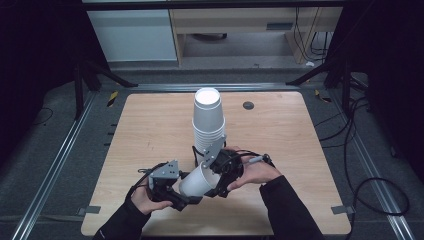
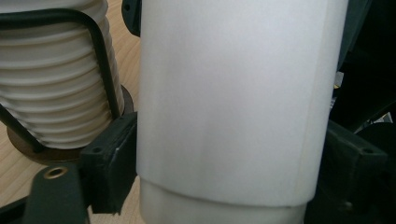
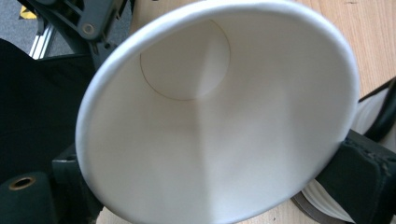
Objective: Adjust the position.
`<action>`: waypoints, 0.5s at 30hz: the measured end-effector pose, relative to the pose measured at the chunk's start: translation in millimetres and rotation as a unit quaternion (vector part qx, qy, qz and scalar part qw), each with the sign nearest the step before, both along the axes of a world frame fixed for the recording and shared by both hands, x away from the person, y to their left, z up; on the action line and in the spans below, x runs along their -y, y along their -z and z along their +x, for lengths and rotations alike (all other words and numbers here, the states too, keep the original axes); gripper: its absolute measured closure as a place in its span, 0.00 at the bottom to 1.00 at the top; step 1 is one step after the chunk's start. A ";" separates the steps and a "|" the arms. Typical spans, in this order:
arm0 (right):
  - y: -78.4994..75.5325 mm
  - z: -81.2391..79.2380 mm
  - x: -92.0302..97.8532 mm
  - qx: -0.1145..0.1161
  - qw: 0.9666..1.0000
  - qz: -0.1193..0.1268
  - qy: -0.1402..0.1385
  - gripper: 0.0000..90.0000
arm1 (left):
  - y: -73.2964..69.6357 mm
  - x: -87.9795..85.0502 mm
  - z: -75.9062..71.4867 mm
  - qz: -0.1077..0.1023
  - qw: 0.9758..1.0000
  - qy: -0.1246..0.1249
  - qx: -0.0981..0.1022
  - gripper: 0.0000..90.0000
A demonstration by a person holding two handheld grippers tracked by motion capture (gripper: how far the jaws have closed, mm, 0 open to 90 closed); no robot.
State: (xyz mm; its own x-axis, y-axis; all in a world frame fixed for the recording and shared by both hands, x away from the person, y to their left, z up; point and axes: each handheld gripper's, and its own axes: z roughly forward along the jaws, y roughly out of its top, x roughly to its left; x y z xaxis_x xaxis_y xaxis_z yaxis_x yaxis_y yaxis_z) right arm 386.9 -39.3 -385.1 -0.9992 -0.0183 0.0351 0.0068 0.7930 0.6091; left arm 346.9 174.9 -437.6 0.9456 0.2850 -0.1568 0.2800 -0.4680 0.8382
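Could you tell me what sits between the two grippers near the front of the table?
A single white paper cup lies tilted between the left gripper and right gripper, seen in the high view.

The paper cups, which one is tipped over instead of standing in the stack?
The single cup held between the two grippers near the table's front edge. It lies tilted on its side, while the others stand nested upside down in the stack.

No readable words, numbers, labels or brand marks appear in any view. The white paper cup (image 1: 197,181) is plain, its surface unprinted.
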 end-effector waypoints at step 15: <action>0.6 1.2 -0.6 0.001 1.000 0.009 0.001 0.06 | -2.5 -1.0 -0.6 0.000 1.000 -0.005 0.009 0.24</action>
State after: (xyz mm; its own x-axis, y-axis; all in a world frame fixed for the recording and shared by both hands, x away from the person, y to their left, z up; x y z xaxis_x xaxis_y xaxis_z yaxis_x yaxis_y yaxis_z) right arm 388.1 -38.7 -385.7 -0.9993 -0.0178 0.0325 0.0064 0.7821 0.6232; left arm 346.3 176.0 -435.1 0.9455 0.2940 -0.1397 0.2694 -0.4661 0.8427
